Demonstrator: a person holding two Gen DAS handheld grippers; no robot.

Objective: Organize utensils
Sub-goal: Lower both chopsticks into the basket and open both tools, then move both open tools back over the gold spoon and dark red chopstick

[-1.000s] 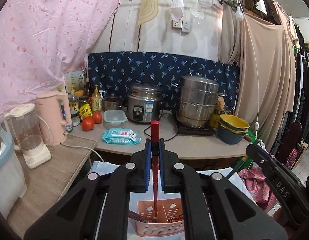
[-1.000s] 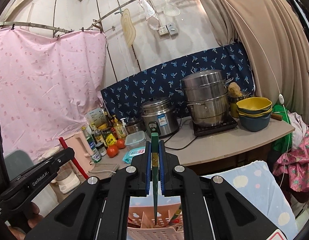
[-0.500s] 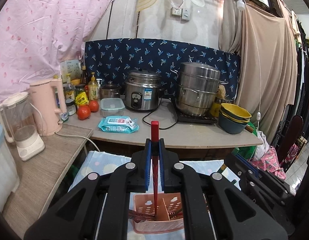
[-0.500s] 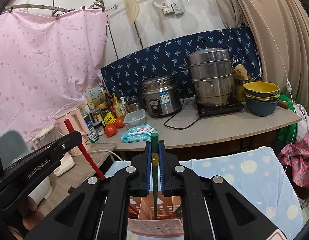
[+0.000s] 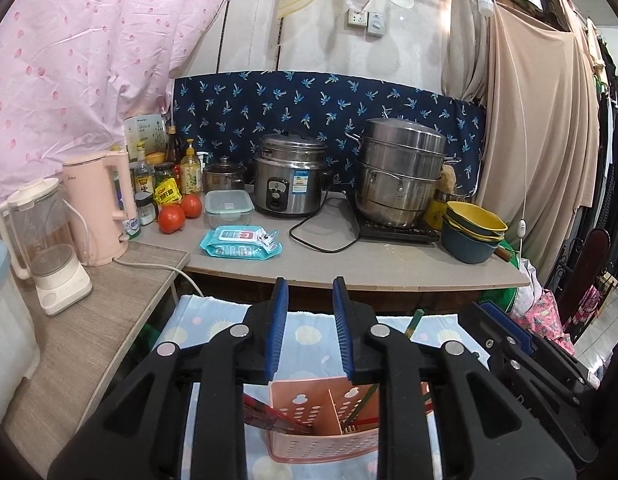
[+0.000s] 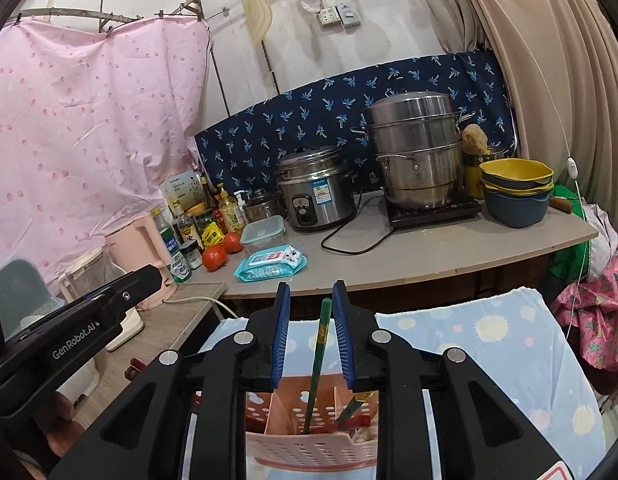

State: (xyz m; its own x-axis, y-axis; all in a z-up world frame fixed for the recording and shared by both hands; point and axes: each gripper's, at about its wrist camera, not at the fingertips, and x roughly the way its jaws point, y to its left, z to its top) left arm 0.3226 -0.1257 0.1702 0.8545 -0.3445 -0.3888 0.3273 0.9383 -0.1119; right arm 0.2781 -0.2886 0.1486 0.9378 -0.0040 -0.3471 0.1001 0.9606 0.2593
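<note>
Below both grippers, a perforated pink plastic utensil basket [image 6: 309,446] sits on the dotted blue cloth [image 6: 489,344]. Right gripper [image 6: 310,304] jaws are opening around an upright green chopstick [image 6: 318,356], untouched; left gripper [image 5: 310,300] opens empty. Beyond, a steel rice cooker [image 5: 291,178].

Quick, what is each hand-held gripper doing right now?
Left hand-held gripper: opening, nothing between its jaws.
Right hand-held gripper: opening, green chopstick loose between its jaws.
</note>
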